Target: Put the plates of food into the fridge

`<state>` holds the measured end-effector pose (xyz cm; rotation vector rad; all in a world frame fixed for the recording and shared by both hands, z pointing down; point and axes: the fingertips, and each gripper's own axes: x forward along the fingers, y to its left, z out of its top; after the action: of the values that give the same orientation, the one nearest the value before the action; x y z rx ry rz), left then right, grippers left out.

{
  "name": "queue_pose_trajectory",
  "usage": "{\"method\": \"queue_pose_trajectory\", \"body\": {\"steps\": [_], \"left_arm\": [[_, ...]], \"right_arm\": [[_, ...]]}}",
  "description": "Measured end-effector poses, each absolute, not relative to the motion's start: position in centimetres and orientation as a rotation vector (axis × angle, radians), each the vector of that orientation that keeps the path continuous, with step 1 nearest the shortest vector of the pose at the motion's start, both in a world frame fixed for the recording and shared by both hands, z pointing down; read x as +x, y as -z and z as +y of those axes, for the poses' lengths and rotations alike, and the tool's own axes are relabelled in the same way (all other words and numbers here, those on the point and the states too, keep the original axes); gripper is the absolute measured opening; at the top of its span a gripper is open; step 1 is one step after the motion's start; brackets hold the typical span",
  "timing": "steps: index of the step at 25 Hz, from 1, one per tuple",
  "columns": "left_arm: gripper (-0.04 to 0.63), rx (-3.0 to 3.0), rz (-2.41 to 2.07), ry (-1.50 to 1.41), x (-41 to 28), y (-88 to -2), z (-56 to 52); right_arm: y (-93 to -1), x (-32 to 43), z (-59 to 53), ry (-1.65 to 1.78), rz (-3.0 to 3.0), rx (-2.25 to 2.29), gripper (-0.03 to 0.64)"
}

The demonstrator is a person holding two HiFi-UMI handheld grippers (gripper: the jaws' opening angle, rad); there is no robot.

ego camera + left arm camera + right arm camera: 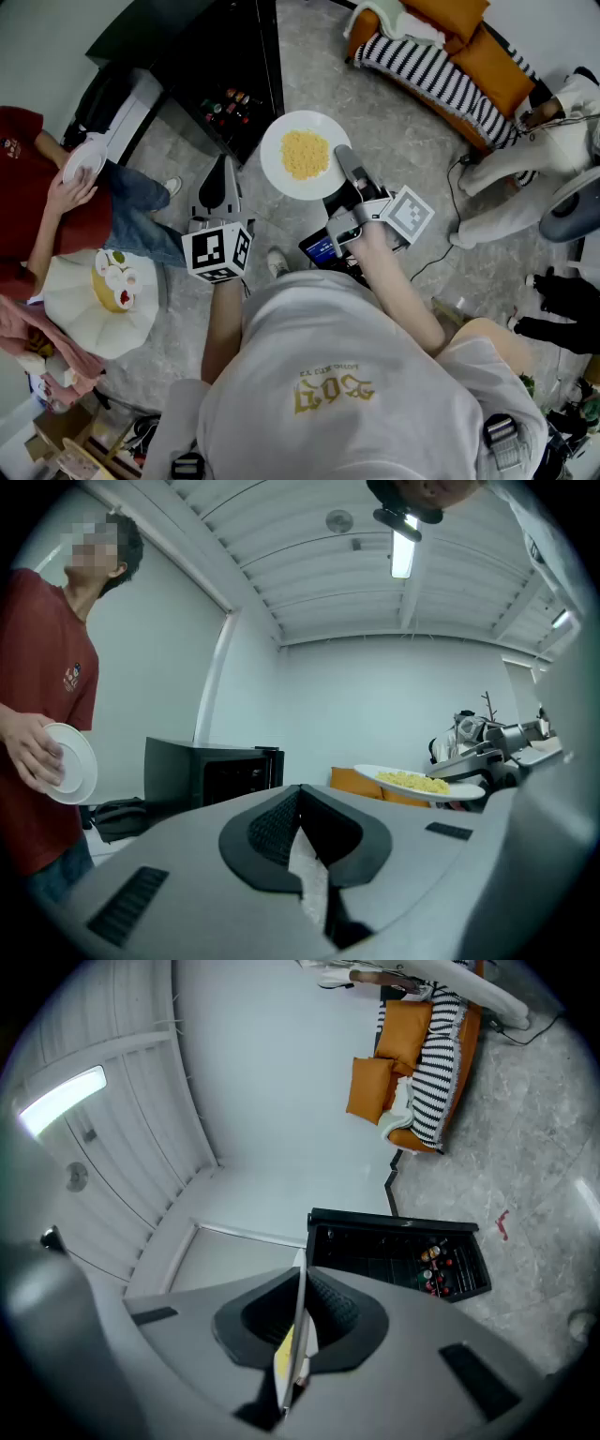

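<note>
the person wears a pale grey t-shirt with short sleeves and yellow lettering on the front, seen upside down in the head view. the left gripper has a smooth grey shell that narrows towards its tip, with black ribbed pads lining the jaws and a dark slotted vent on one flank. the right gripper is built the same way, grey with black ribbed lining, and carries a small lit blue screen near its base. each bears a white cube printed with black square markers, the left cube and the right cube.
</note>
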<state>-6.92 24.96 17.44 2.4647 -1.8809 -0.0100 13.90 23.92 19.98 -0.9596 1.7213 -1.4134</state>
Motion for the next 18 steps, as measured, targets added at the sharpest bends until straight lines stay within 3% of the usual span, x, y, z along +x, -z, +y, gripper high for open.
{"method": "queue_pose_trajectory", "body": {"steps": [18], "left_arm": [[0.006,2.440,-1.896,-0.004,-6.45,-17.54,25.07]], "right_arm": [[-20.21,14.56,24.06,1.443,1.709,-0.949,0.020]]}}
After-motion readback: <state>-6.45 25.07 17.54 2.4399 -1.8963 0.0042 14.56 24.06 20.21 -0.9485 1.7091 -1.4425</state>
